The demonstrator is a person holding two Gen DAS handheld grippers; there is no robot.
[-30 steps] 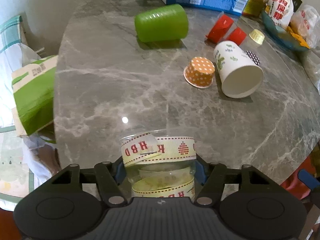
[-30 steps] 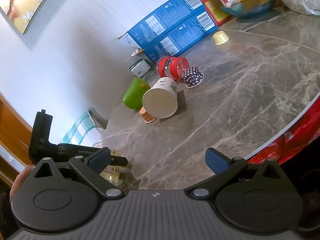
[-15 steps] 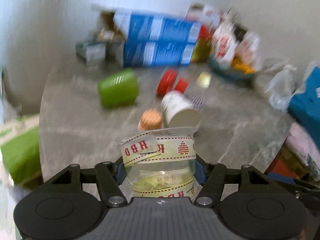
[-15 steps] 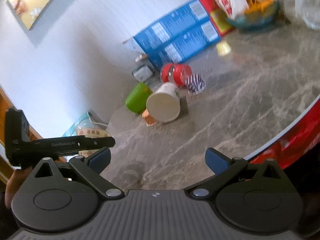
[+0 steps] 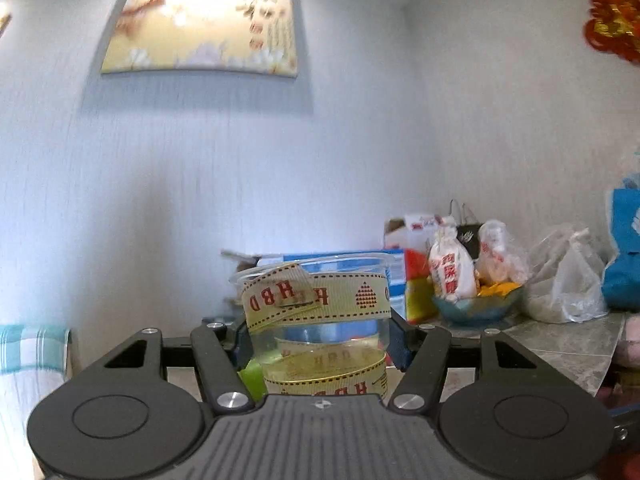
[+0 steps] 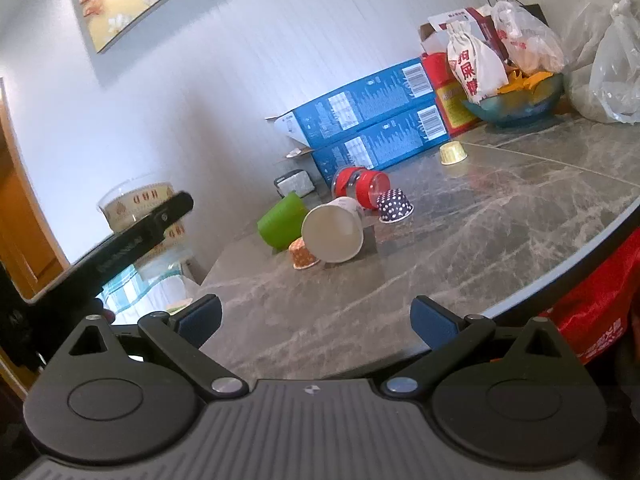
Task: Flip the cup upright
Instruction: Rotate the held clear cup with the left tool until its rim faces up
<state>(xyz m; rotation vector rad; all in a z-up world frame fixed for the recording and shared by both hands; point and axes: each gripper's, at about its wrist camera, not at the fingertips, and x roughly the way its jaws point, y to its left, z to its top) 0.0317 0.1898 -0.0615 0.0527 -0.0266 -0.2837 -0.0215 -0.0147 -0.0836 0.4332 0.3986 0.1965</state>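
Note:
My left gripper (image 5: pixel 320 340) is shut on a clear plastic cup (image 5: pixel 316 320) wrapped in cream ribbon printed "HBD". The cup stands mouth up between the fingers, lifted above the table. In the right wrist view the same cup (image 6: pixel 134 204) hangs in the air at the left, held by the left gripper's black arm (image 6: pixel 132 240). My right gripper (image 6: pixel 316 316) is open and empty over the near table edge.
On the grey marble table (image 6: pixel 480 232) lie a white paper cup (image 6: pixel 332 232), a green cup (image 6: pixel 280 220), a red cup (image 6: pixel 360 184), and small orange (image 6: pixel 304 256), dotted (image 6: pixel 396 206) and yellow (image 6: pixel 452 154) cups. Blue boxes (image 6: pixel 368 120), a bowl (image 6: pixel 516 100) and bags stand behind.
My left gripper has lifted the ribbon cup off the table and tilted up, so its view swung from the tabletop to the wall. The right gripper stayed open and barely moved.

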